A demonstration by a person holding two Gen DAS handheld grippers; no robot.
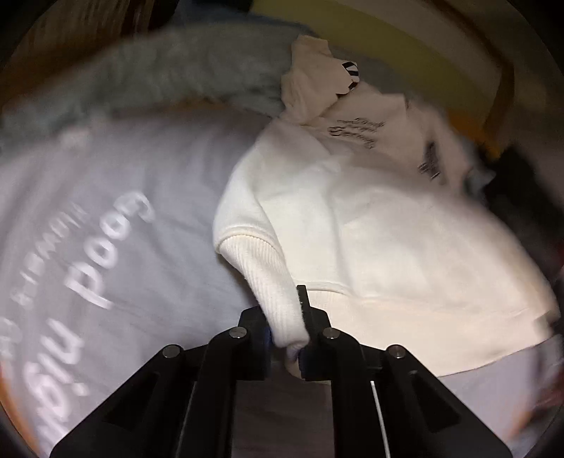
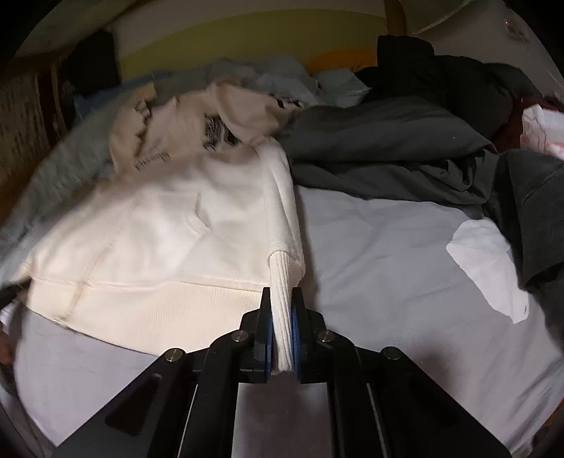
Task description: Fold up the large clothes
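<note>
A cream hoodie (image 1: 370, 229) lies spread on a pale bed sheet (image 1: 158, 183), hem toward me, hood and black printed lettering at the far end. It also shows in the right wrist view (image 2: 158, 229). My left gripper (image 1: 287, 317) is shut on the ribbed cuff of the hoodie's left sleeve (image 1: 268, 282). My right gripper (image 2: 281, 317) is shut on the ribbed cuff of the right sleeve (image 2: 280, 282). Both cuffs are held near the hem, just above the sheet.
A grey fluffy blanket (image 1: 141, 70) lies along the far left. Dark grey clothes (image 2: 405, 141) are heaped to the right of the hoodie, with a white cloth (image 2: 490, 260) on the sheet and a pink-white item (image 2: 543, 130) at the far right. A yellow headboard (image 2: 246, 28) stands behind.
</note>
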